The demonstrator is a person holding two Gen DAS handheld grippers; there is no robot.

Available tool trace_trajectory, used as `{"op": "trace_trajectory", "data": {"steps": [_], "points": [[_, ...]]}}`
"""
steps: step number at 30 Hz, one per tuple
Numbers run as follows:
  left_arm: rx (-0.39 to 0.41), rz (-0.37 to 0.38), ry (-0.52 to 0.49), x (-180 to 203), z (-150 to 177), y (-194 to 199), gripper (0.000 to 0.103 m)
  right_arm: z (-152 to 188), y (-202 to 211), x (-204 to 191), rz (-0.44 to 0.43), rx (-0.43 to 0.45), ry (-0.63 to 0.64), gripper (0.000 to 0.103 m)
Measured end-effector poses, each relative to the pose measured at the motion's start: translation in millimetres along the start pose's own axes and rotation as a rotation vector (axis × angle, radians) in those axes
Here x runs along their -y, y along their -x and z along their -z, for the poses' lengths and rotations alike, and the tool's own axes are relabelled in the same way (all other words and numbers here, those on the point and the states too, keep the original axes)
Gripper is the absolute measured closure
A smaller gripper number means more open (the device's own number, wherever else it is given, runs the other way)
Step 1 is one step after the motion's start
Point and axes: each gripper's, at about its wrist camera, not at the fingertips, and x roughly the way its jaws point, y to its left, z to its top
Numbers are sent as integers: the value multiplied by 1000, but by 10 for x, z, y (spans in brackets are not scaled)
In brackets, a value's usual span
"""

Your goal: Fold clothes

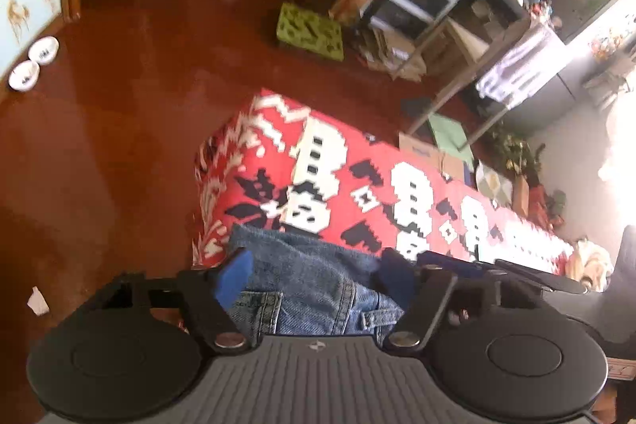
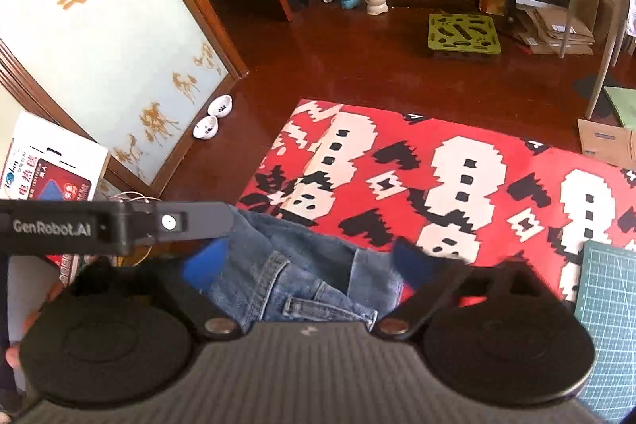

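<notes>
Now, through your left wrist camera, your left gripper hangs over a denim garment bunched at the near edge of the red patterned cloth; the blue pads stand apart with denim lying between them, but you cannot tell whether they press on it. Two white bowls sit on the brown floor by the wall. Through your right wrist camera, your right gripper is over the same crumpled denim, fingers spread either side of the fabric, grip again unclear. Your left gripper's black arm crosses the left edge, and a green cutting mat lies on the cloth at the right
</notes>
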Motion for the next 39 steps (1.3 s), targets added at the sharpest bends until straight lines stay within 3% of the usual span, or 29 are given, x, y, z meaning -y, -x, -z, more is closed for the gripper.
{"op": "trace_trajectory", "data": {"steps": [1, 2, 4, 5, 7, 11, 14, 15, 19, 29, 33, 39], "points": [[-4, -5, -6, -12, -2, -18, 69, 0, -26, -19, 16, 0, 1, 52], [-7, -9, -11, -26, -5, -33, 78, -1, -49, -29, 23, -2, -8, 60], [-21, 1, 15, -90, -12, -101, 87, -13, -111, -38, 4, -18, -36, 83], [-36, 7, 42, -149, -14, -135, 98, -19, -148, -40, -13, -22, -49, 85], [-55, -2, 84, -210, -16, -203, 98, -32, -227, -47, -54, -27, -74, 96], [-82, -33, 62, -189, -12, -355, 98, -5, -459, -114, -127, -60, -92, 96], [-100, -44, 66, -182, -29, -486, 99, 36, -627, -79, -125, -88, -101, 97], [-99, -52, 59, -172, -42, -513, 99, 49, -680, -51, -119, -95, -107, 103], [-85, -71, 59, -153, -82, -612, 100, 30, -742, 135, -154, -89, -186, 103], [-41, -81, 87, -57, -133, -574, 99, -139, -569, 595, 16, -37, -269, 102], [-13, -59, 118, -26, -116, -378, 99, -121, -427, 632, -46, -40, -275, 102], [-81, -91, 59, 81, 24, -508, 100, -6, -524, 428, -73, -106, -203, 101]]}}
